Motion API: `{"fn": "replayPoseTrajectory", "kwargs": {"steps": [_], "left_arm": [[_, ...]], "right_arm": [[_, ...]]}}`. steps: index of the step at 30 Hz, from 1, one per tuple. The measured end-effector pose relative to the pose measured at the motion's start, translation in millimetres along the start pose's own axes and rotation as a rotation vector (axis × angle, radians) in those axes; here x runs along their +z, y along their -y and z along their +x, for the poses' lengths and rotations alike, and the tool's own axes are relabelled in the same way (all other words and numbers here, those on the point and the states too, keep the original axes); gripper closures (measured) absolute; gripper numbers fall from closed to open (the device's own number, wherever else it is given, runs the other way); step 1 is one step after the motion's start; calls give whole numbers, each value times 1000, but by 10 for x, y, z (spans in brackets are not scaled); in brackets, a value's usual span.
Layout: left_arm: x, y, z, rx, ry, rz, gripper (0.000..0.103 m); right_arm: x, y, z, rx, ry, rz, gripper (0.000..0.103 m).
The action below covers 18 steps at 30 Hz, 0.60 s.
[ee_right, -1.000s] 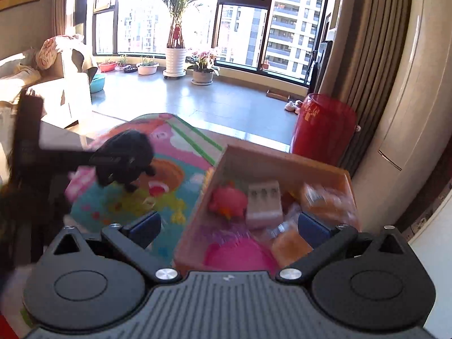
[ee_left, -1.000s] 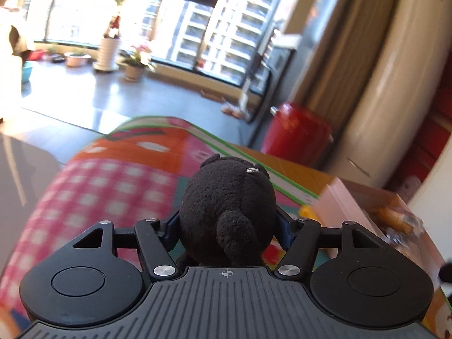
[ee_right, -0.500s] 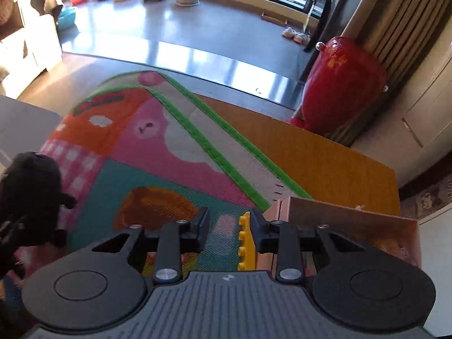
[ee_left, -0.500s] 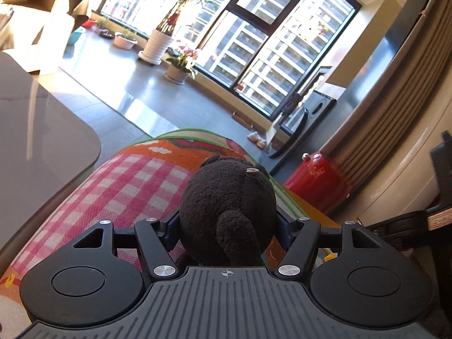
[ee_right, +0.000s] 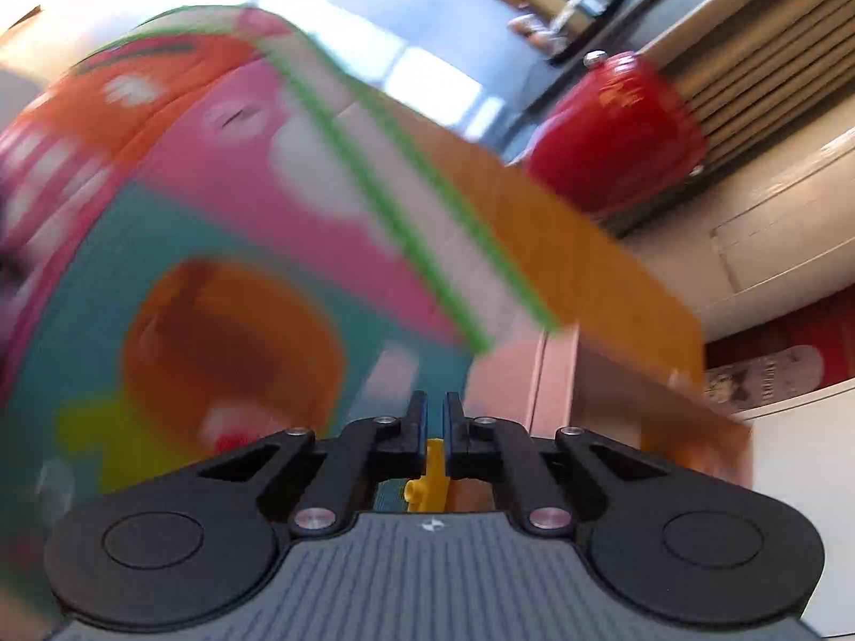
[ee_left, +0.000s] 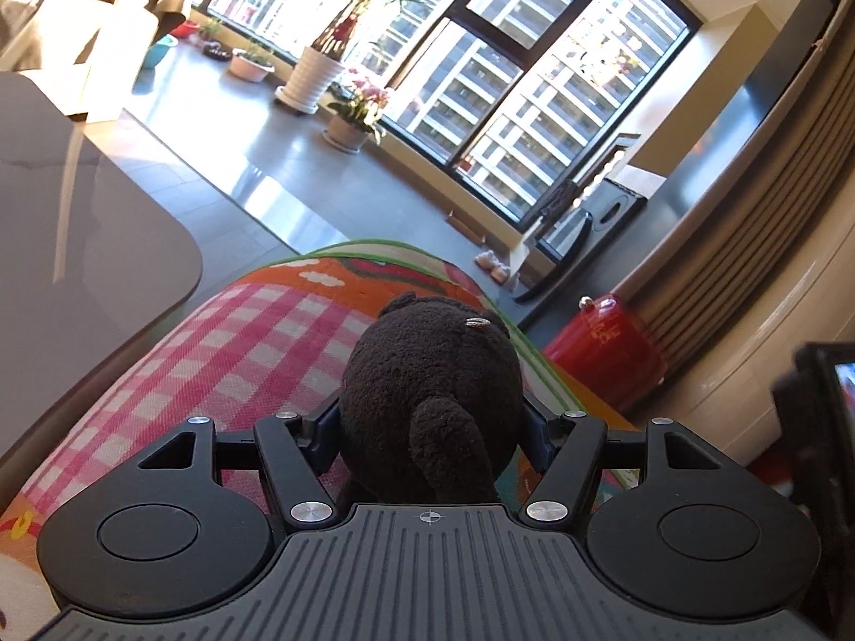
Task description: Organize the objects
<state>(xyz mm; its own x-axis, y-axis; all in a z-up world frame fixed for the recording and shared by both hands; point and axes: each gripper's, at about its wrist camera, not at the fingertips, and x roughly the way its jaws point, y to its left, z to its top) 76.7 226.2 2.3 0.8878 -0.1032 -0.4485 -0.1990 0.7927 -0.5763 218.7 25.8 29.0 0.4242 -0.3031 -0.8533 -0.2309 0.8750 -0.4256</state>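
Observation:
In the left wrist view my left gripper [ee_left: 433,419] is shut on a black plush toy [ee_left: 433,368], its pads pressing the toy's sides above the colourful play mat [ee_left: 256,336]. The right wrist view is blurred by motion. There my right gripper [ee_right: 435,406] points steeply down at the mat [ee_right: 214,224], and its jaws are shut on a small yellow toy brick [ee_right: 429,481] whose studded end shows below the pads. The pinkish cardboard box [ee_right: 588,374] stands just right of that gripper.
A red container [ee_left: 604,352] stands on the floor past the mat's far corner, also visible as the red container [ee_right: 614,123]. A grey tabletop [ee_left: 80,267] borders the mat on the left. A dark device [ee_left: 823,427] juts in at the right edge. Potted plants line the window.
My right gripper swung from above the box down to the mat beside it and closed on the yellow brick. The left gripper rolled and shifted, still holding the plush.

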Motion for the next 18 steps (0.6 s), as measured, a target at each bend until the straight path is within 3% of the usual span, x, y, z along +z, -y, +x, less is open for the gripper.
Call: {"fn": "replayPoseTrajectory", "kwargs": {"steps": [6,11,14,16,18], "left_arm": [[-17,96,-49,-16,23,47,33],[-62,333,-186,-44,16,115,33],[-195,583,-383,-99,-41,196,33],[-343,757,-531,-129,-85,270,33],[-500,905,-669,-155,-131,337,33]], "right_arm": [[-901,-19,-455,214,-1,-80,99],[-1621,115,-760,319,29,-97,98],[-1980,281,-841,353,92,-65,79],[-2172,331,-886,363,123,-38,42],[-2313,429,-860,367,151,-25,37]]}}
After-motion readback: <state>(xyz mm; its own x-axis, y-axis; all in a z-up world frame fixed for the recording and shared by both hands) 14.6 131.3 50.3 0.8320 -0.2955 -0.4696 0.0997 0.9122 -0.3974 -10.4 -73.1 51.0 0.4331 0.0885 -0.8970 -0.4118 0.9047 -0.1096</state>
